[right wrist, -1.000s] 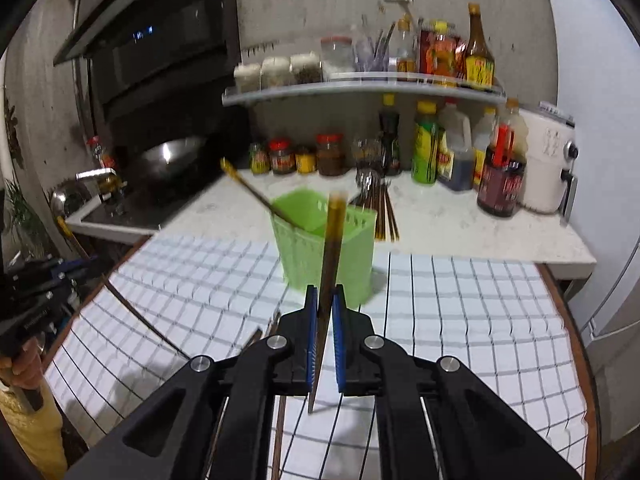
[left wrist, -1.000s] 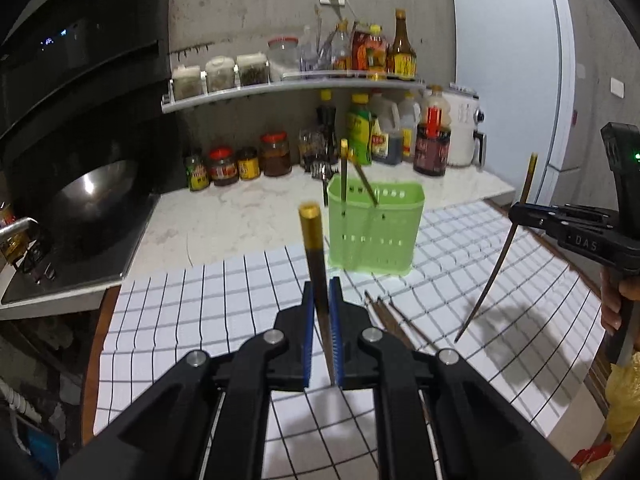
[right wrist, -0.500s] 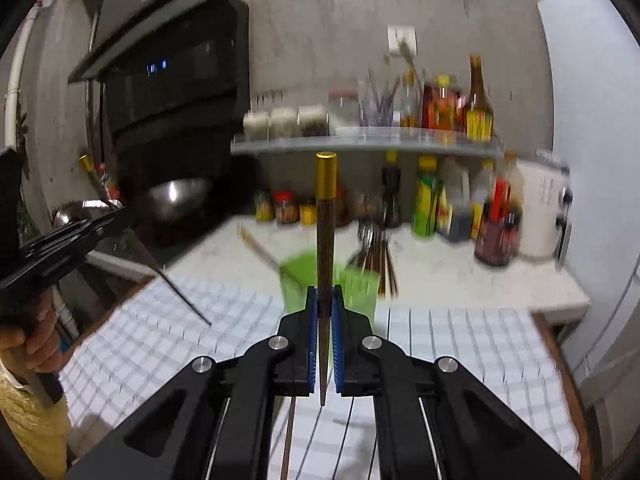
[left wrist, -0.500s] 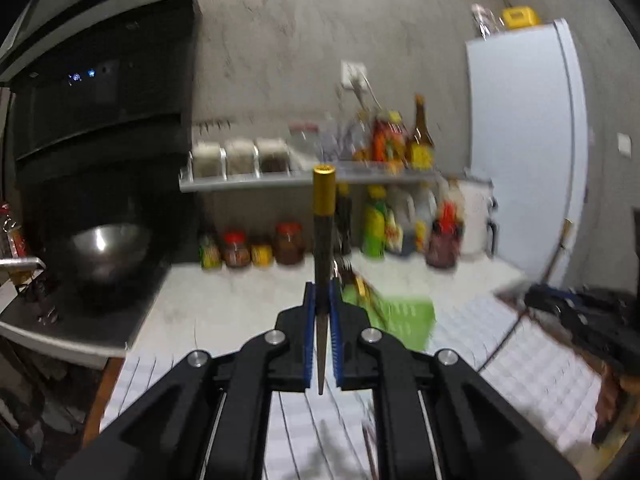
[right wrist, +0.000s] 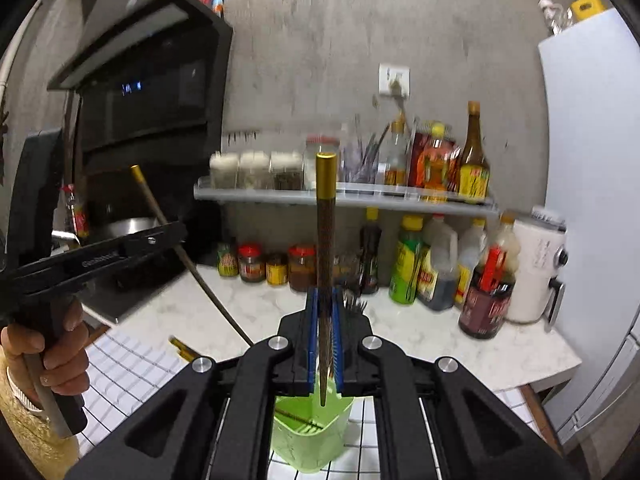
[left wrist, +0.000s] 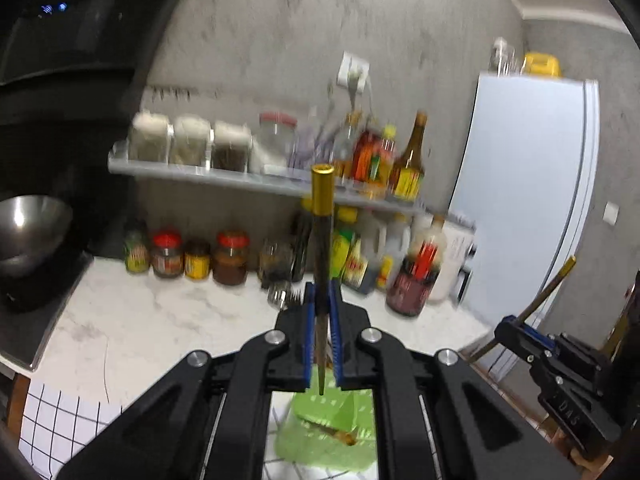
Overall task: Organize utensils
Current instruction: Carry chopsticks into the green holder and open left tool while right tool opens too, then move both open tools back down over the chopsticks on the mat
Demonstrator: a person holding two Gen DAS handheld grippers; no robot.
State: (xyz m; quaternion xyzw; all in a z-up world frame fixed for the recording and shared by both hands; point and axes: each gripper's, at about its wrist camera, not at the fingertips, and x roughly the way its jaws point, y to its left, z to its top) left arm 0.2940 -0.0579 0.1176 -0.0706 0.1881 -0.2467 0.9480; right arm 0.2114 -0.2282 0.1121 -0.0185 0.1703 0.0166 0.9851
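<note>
My left gripper (left wrist: pixel 321 332) is shut on a dark chopstick (left wrist: pixel 321 264) with a gold cap, held upright, its tip over the green utensil basket (left wrist: pixel 332 432). Another gold-tipped chopstick (left wrist: pixel 340 434) lies inside the basket. My right gripper (right wrist: pixel 324 336) is shut on a second gold-capped chopstick (right wrist: pixel 325 256), upright, tip above the green basket (right wrist: pixel 312 436). The left gripper also shows at the left of the right wrist view (right wrist: pixel 160 236) and the right gripper at the right of the left wrist view (left wrist: pixel 516 330), each with its chopstick.
A marble counter (right wrist: pixel 420 332) behind the basket carries jars and sauce bottles (right wrist: pixel 484 292); a shelf (right wrist: pixel 344 194) above holds more. A wok (left wrist: pixel 24 228) sits left on the stove. A white fridge (left wrist: pixel 532 200) stands right. The basket stands on a checked cloth (right wrist: pixel 120 360).
Both grippers have risen and moved forward over the green basket, each still holding its chopstick upright. The basket has slid from ahead of the fingers to beneath them.
</note>
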